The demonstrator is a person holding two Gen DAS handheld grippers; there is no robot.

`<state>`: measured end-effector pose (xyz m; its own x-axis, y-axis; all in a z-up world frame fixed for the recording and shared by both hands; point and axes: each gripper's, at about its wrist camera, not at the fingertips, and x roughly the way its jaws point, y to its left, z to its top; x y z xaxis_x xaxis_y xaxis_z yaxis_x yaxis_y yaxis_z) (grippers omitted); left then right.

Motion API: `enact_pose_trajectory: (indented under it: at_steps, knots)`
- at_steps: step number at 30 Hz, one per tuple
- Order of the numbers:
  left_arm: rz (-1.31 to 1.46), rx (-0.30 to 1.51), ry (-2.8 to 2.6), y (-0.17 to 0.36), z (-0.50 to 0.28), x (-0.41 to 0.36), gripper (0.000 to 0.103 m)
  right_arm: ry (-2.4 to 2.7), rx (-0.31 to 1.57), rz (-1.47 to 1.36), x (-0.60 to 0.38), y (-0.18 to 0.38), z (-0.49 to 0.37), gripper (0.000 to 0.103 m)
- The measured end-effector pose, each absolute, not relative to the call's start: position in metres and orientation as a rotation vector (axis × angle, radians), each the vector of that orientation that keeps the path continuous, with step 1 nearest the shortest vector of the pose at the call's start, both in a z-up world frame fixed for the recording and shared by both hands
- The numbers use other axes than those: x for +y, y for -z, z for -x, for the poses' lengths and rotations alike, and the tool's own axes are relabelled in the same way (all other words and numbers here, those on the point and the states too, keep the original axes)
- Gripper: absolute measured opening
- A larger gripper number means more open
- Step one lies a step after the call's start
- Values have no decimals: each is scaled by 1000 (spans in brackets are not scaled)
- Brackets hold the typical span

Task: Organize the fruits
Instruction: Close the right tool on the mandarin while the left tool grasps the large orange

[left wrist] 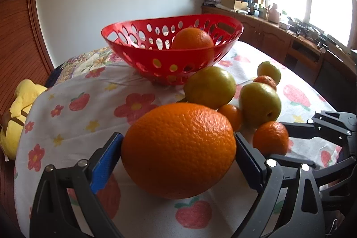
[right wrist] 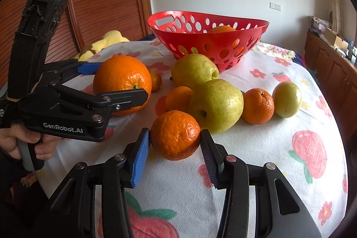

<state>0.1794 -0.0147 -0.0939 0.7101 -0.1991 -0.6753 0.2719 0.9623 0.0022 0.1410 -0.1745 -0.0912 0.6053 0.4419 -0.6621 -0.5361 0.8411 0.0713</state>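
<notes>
Left gripper (left wrist: 178, 148) spread wide around big orange (left wrist: 178, 156), pads at its flanks, grip uncertain. Right gripper (right wrist: 175, 144) clamped on small mandarin (right wrist: 175, 135), resting on cloth (right wrist: 256, 148). Pickup stage. Next, likely: lift, carry beyond fingertips into red basket (right wrist: 223, 55).

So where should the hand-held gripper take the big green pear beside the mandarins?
Grip the green pear across its wide belly, coming from above: it lies on its side, crowded by mandarins left and right, so only the top is free.
</notes>
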Motion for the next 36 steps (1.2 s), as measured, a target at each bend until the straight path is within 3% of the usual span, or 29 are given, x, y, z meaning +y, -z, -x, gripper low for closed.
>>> enact_pose_trajectory:
  at_steps: [36]
  knots:
    - [-38,723,285,91,-159,-3,94,-568,732,143,-173,91,-140,47]
